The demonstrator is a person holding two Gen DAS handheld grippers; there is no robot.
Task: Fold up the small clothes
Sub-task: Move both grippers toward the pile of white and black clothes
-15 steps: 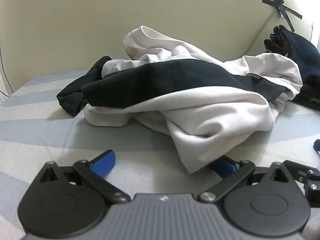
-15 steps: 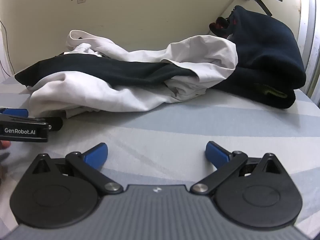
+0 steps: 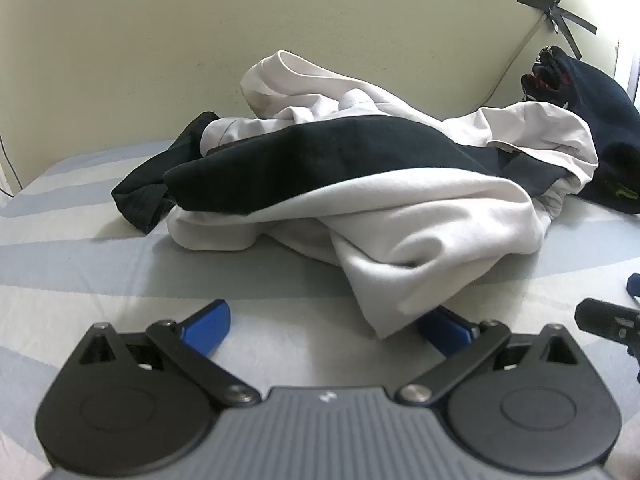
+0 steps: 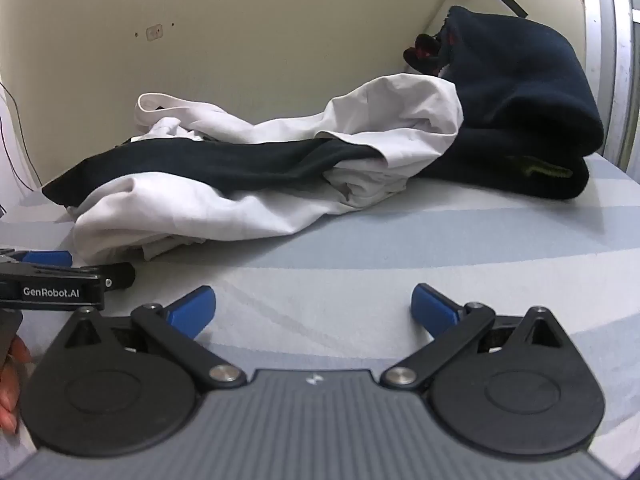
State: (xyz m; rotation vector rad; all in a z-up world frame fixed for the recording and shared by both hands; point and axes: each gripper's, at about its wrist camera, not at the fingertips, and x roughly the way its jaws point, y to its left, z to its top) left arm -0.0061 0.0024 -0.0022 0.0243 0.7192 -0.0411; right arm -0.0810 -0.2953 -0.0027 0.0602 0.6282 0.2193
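Left wrist view, from left to right: a bed covered in a sheet (image 3: 80, 264) of pale grey and white stripes runs back to a cream wall (image 3: 360, 20). Low in the foreground is the left gripper (image 3: 324, 326), its two blue-tipped fingers spread wide apart and holding nothing. The left blue fingertip (image 3: 208, 324) rests just above bare sheet. In the middle of the bed lies a crumpled heap of clothes: a black garment (image 3: 320, 160) draped across a white garment (image 3: 420, 240). A loose corner of the white garment hangs down toward the camera and covers part of the right blue fingertip (image 3: 444, 328); the cloth sits between the open fingers but is not pinched. Farther right, against the wall, sits a dark navy garment (image 3: 600, 120). At the far right edge, part of the right gripper (image 3: 616, 312) pokes into the frame.

Right wrist view, from left to right: the left gripper (image 4: 60, 276) shows at the left edge with the lettering "GenRobot.AI", close to the near edge of the white garment (image 4: 180, 220). The black garment (image 4: 240, 164) lies across it. The right gripper (image 4: 312, 304) sits low in the centre, fingers wide apart over bare striped sheet (image 4: 440, 240), well short of the clothes. The navy garment (image 4: 520, 100) is heaped at the right, touching the white one.
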